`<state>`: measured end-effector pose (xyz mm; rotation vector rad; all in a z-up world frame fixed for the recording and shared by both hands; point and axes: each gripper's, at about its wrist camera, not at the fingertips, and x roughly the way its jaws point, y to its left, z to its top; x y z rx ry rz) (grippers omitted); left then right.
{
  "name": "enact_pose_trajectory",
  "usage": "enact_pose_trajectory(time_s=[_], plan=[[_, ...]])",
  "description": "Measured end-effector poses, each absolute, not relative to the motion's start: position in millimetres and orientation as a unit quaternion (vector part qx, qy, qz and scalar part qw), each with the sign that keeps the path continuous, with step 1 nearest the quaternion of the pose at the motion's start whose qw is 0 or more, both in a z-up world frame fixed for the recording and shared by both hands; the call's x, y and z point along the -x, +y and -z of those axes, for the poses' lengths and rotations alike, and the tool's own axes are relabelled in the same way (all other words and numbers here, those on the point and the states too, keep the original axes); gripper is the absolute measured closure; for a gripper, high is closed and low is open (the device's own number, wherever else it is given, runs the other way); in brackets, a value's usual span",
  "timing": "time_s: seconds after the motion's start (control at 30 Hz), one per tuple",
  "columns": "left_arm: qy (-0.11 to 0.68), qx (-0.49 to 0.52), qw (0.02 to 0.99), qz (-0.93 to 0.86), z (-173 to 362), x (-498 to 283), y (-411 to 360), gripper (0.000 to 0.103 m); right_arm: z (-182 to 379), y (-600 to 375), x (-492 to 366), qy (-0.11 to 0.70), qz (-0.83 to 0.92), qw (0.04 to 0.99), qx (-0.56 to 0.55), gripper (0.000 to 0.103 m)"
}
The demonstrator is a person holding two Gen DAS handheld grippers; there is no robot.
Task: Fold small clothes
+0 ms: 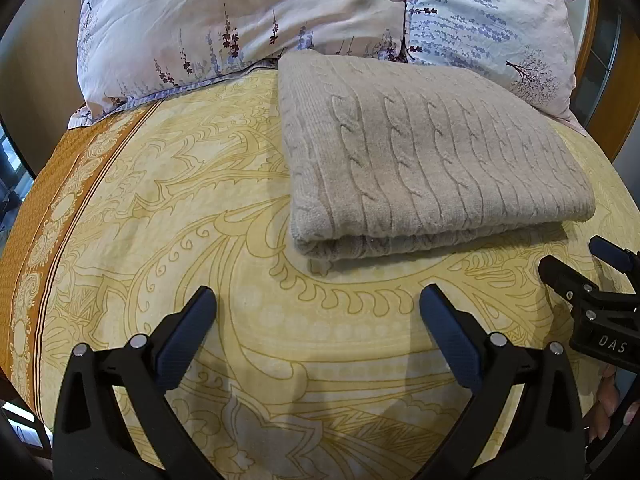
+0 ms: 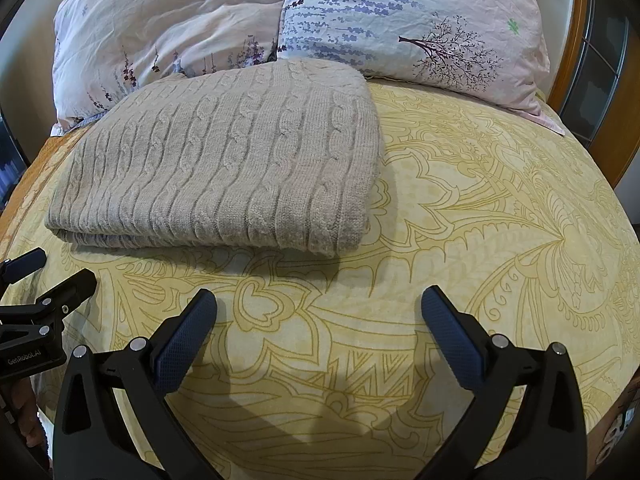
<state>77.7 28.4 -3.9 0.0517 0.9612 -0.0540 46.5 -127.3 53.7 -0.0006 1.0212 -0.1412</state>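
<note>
A beige cable-knit sweater (image 1: 424,156) lies folded into a flat rectangle on the yellow patterned bedspread (image 1: 200,208). It also shows in the right wrist view (image 2: 228,160). My left gripper (image 1: 318,304) is open and empty, hovering over the bedspread in front of the sweater's near edge, apart from it. My right gripper (image 2: 318,306) is open and empty, also short of the sweater and a little to its right. The right gripper shows at the right edge of the left wrist view (image 1: 576,264); the left gripper shows at the left edge of the right wrist view (image 2: 56,272).
Two floral pillows (image 1: 248,20) (image 2: 420,20) lie against the headboard behind the sweater. An orange border (image 1: 52,200) runs along the bed's left edge. A wooden bed frame (image 2: 608,152) stands at the right. Bare bedspread (image 2: 500,208) lies right of the sweater.
</note>
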Motion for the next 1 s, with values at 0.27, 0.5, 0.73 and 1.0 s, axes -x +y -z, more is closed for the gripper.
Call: enact_pose_trajectory(time_s=[0.27, 0.5, 0.73, 1.0], plan=[[0.465, -0.024, 0.885, 0.025, 4.2, -76.8, 28.3, 0.002, -53.8, -127.8, -46.8, 0.489, 0.067, 0.870, 0.000, 0.001], [0.466, -0.024, 0.884, 0.025, 4.0, -77.4, 28.2, 0.002, -53.7, -127.9, -46.7, 0.489, 0.067, 0.870, 0.000, 0.001], [0.466, -0.024, 0.884, 0.025, 4.5, -77.3, 28.0, 0.002, -54.0, -128.0, -46.9, 0.489, 0.066, 0.870, 0.001, 0.001], [0.467, -0.024, 0.884, 0.025, 4.6, -77.8, 28.2, 0.002, -54.1, -128.1, -47.1, 0.489, 0.066, 0.870, 0.001, 0.001]])
